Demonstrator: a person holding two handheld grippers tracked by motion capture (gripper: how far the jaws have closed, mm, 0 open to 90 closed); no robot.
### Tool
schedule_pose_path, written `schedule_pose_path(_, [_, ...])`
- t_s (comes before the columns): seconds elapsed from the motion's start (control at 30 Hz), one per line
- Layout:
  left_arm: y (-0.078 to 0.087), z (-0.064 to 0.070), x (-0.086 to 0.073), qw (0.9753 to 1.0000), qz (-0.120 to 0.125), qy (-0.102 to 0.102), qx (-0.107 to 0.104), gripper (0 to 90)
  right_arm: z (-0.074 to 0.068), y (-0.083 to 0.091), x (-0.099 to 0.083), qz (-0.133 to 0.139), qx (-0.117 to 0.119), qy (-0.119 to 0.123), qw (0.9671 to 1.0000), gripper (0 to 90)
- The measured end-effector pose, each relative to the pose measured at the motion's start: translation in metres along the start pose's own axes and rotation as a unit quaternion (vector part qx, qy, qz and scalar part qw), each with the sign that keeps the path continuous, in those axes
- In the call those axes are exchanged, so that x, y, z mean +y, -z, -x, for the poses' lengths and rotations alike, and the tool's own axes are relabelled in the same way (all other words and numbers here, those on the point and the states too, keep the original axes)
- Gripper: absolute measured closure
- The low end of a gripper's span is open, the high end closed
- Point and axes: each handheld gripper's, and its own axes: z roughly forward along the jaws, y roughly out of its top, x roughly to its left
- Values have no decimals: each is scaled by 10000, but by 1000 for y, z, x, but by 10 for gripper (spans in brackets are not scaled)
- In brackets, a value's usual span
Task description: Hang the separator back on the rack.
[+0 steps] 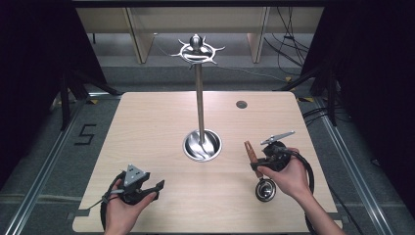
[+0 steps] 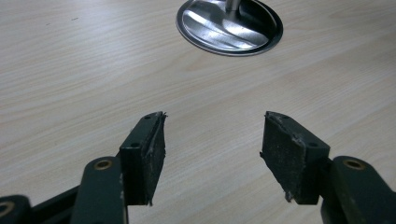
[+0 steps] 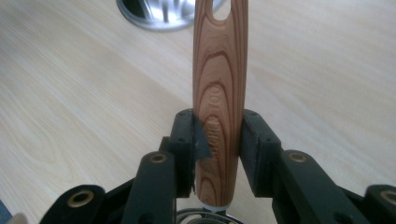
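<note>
Wood-grained and slotted at its far end, the handle (image 3: 219,88) of a small strainer (image 1: 265,190) was pinched between the jaws of the right gripper (image 1: 259,159), the person's right hand (image 1: 288,176) wrapped around the tool near the front right edge of the pale bench (image 1: 147,117). The strainer's round metal head hung low at the near end, close over the bench top, while the handle pointed up and away toward the middle. To the left, the left gripper (image 2: 212,140) hovered with its jaws spread wide and nothing between them, held by the left hand (image 1: 122,210) at the near edge. Farther off, at the bench's centre, stood a steel rack: a round dished base (image 1: 202,145), a tall pole (image 1: 199,98) and a ring of hooks (image 1: 197,51) at the top. The pick-up looked complete and the carry appeared to be the step in hand. The next move likely called for raising the strainer to the hooks and threading the handle's slot over one of them.
</note>
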Motion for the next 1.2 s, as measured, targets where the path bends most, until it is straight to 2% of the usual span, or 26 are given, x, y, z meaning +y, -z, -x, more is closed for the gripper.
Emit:
schedule_pose_path(0.03, [0, 0, 0, 10000, 1, -45, -3, 389, 0, 3, -1, 120, 51, 23, 9999, 692])
schedule_pose_path(0.07, [1, -2, 0, 10000, -28, -75, -42, 390, -7, 8, -4, 258, 53, -208, 9994, 692])
schedule_pose_path(0.13, [2, -1, 1, 10000, -39, -68, 12, 390, -8, 10, -5, 372, 36, -145, 9992, 692])
schedule_pose_path(0.2, [2, 0, 1, 10000, 45, 52, -11, 387, -8, 15, -9, 748, -22, 233, 9969, 692])
schedule_pose_path(0.27, [1, -1, 0, 9997, 193, 126, -78, 387, -9, 16, -10, 857, -16, 268, 9960, 692])
schedule_pose_path(0.3, [2, -2, 1, 9998, 187, 96, -71, 386, -10, 18, -12, 1116, -35, 444, 9928, 692])
schedule_pose_path(0.37, [3, -1, 2, 9996, 218, 153, -31, 386, -12, 20, -14, 1186, -32, 412, 9921, 693])
schedule_pose_path(0.4, [3, -2, 2, 9995, 265, 106, -100, 386, -12, 20, -15, 1366, -84, 523, 9892, 693])
schedule_pose_path(0.43, [3, -2, 2, 9995, 282, 121, -102, 385, -13, 22, -17, 1410, -43, 508, 9887, 692])
schedule_pose_path(0.5, [3, -2, 3, 9991, 367, 152, -178, 388, -13, 22, -19, 1671, -78, 584, 9842, 692])
schedule_pose_path(0.6, [5, -2, 5, 9983, 499, 182, -233, 389, -14, 24, -19, 1725, -107, 652, 9828, 692])
schedule_pose_path(0.63, [6, -1, 7, 9974, 612, 217, -303, 389, -14, 24, -19, 1704, -100, 675, 9830, 693])
schedule_pose_path(0.7, [7, 0, 13, 9963, 746, 214, -365, 386, -13, 24, -19, 1803, -87, 803, 9803, 692])
schedule_pose_path(0.77, [9, 3, 20, 9947, 914, 94, -451, 382, -16, 22, -19, 1890, -24, 708, 9794, 692])
schedule_pose_path(0.8, [9, 5, 25, 9934, 1018, 59, -524, 383, -15, 21, -18, 1914, -32, 794, 9783, 693])
schedule_pose_path(0.83, [9, 9, 29, 9926, 1080, 16, -547, 390, -16, 22, -18, 1884, 23, 816, 9787, 693])
schedule_pose_path(0.87, [8, 12, 33, 9911, 1145, -17, -679, 396, -17, 22, -18, 1909, 0, 840, 9780, 692])
schedule_pose_path(0.9, [8, 15, 36, 9905, 1162, -49, -731, 404, -20, 22, -18, 2011, 13, 760, 9766, 693])
schedule_pose_path(0.93, [7, 19, 40, 9893, 1196, -82, -833, 415, -20, 22, -17, 2066, -5, 860, 9746, 693])
schedule_pose_path(1.0, [5, 28, 48, 9880, 1203, -105, -964, 436, -22, 24, -16, 2126, 36, 812, 9737, 693])
schedule_pose_path(1.03, [2, 32, 52, 9862, 1241, -127, -1089, 443, -24, 24, -17, 2150, 77, 735, 9738, 693])
schedule_pose_path(1.07, [1, 37, 57, 9855, 1255, -148, -1128, 451, -23, 25, -16, 2226, 38, 846, 9712, 693])
schedule_pose_path(1.1, [0, 42, 62, 9842, 1275, -155, -1218, 458, -26, 25, -17, 2254, 78, 722, 9716, 693])
schedule_pose_path(1.13, [-3, 48, 68, 9816, 1326, -167, -1362, 465, -26, 26, -17, 2301, 43, 760, 9702, 693])
schedule_pose_path(1.17, [-3, 51, 72, 9808, 1332, -174, -1415, 471, -29, 26, -17, 2323, 89, 650, 9704, 693])
schedule_pose_path(1.2, [-5, 56, 77, 9792, 1361, -178, -1493, 478, -29, 27, -17, 2360, 118, 657, 9695, 692])
